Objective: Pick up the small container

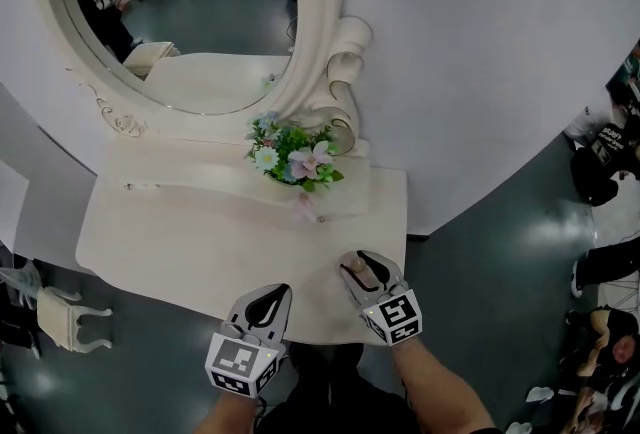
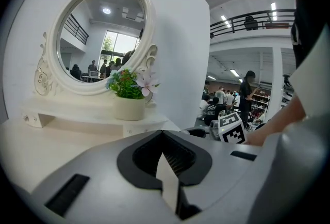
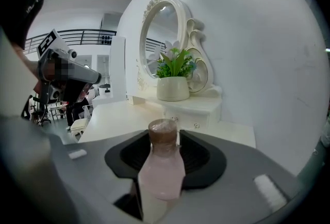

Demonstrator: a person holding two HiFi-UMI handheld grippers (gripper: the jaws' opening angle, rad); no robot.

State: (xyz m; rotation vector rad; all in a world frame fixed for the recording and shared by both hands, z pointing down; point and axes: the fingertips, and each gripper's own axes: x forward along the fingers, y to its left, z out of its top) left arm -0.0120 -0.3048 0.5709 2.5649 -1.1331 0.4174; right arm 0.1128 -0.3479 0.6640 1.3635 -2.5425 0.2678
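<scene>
The small container point(image 3: 161, 166) is a pale pink bottle with a brown cap. It stands upright between the jaws of my right gripper point(image 3: 164, 135), which is shut on its body. In the head view the bottle point(image 1: 354, 268) shows only as a small top inside the right gripper point(image 1: 360, 272), over the near right part of the cream vanity table point(image 1: 150, 232). My left gripper point(image 1: 270, 300) hovers at the table's front edge to the left. Seen in its own view, the left gripper point(image 2: 162, 134) has its jaws together, with nothing between them.
A potted bunch of flowers point(image 1: 290, 157) stands on a raised shelf before the oval mirror point(image 1: 190, 12). A small pink item point(image 1: 303, 207) lies just below the shelf. A white stool point(image 1: 65, 312) stands on the floor at the left. People sit at the right edge point(image 1: 610, 162).
</scene>
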